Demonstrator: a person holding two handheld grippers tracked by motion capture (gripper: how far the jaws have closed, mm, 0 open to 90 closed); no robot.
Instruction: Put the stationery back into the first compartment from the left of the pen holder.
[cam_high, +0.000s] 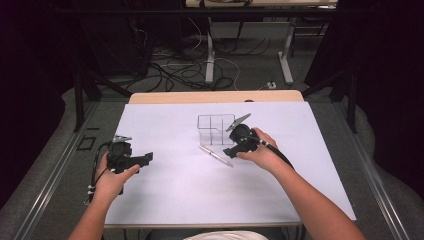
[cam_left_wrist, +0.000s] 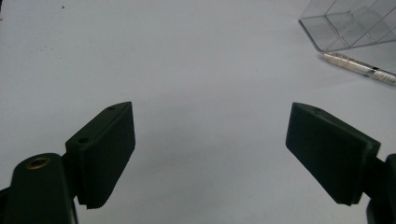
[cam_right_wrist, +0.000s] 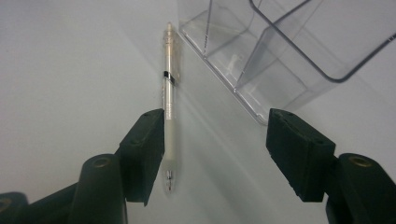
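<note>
Black ribbed pads of the right gripper (cam_right_wrist: 215, 149) stand apart around the slim translucent plastic pen (cam_right_wrist: 168, 107), gripping nothing; it lies on the white table (cam_high: 175, 200) just beside the clear acrylic divided organiser (cam_right_wrist: 280, 56). Closing off-centre could roll it away or nudge that box. Left gripper (cam_left_wrist: 210, 154) gapes wide, idle.

A white sheet (cam_high: 175, 190) covers the bench (cam_high: 215, 96), whose bare wooden edge shows along the far side. Beyond it on the grey floor (cam_high: 250, 70) lie tangled cables (cam_high: 175, 70) at left, between the white legs (cam_high: 210, 55) of another table farther off.
</note>
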